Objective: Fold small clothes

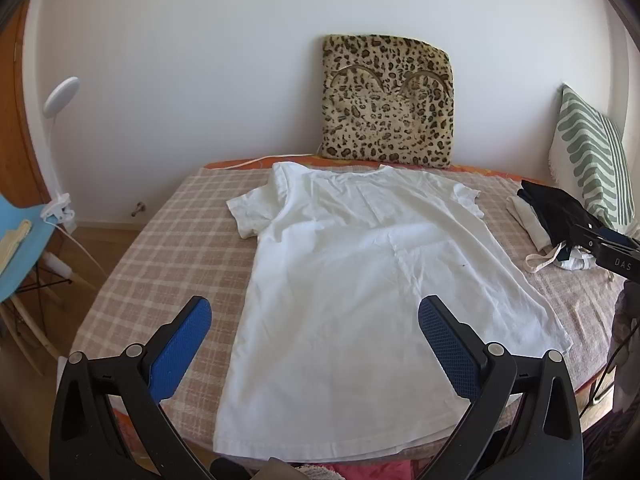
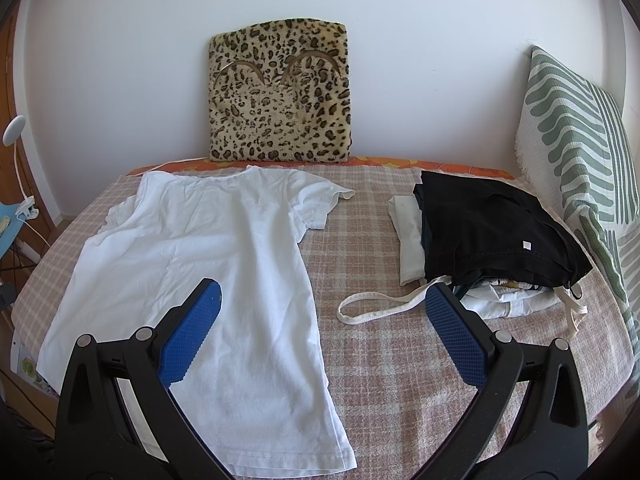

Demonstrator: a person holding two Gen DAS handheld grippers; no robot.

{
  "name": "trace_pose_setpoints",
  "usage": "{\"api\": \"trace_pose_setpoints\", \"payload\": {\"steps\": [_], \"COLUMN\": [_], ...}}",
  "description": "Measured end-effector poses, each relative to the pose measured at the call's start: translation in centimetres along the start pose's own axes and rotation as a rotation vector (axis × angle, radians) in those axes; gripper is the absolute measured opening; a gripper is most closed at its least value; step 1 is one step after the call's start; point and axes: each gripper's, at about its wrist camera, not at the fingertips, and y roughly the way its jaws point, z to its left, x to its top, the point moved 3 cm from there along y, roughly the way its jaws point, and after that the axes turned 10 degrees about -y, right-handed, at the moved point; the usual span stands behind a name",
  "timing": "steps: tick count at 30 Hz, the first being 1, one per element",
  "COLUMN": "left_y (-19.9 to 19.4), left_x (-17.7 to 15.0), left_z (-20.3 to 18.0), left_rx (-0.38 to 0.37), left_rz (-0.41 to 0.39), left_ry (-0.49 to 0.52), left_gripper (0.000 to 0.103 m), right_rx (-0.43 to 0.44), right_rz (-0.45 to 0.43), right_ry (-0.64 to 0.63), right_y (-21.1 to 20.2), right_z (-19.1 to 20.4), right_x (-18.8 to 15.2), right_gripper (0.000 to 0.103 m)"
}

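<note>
Behind the checked bedspread (image 2: 380, 360) stood a white wall, with a leopard-print cushion (image 2: 280, 92) leaning against it. On the left, a white T-shirt (image 2: 208, 264) lay flat, hem nearest. The left gripper (image 1: 316, 316) hovered over it, jaws apart (nothing held). Further right, the right gripper (image 2: 324, 300) was likewise spread and empty, near a clothes pile (image 2: 492, 232).
</note>
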Motion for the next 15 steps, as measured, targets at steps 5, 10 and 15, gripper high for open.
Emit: {"api": "trace_pose_setpoints", "payload": {"steps": [5,10,15], "left_y": [-0.05,-0.06,-0.06], "left_x": [0.1,0.01,-0.09], "left_z": [0.0,0.0,-0.02], "left_rx": [0.0,0.0,0.001], "left_rz": [-0.001,-0.001,-0.002], "left_ry": [0.001,0.001,0.001], "left_gripper": [0.103,0.103,0.103], "right_rx": [0.0,-0.001,-0.001], "right_rz": [-0.001,0.0,-0.001], "right_ry": [0.001,0.0,0.0], "right_y": [-0.06,-0.03,-0.07], "right_z": [-0.01,0.04,0.02], "right_x": [0.01,0.01,0.02], "right_gripper": [0.103,0.103,0.103]}}
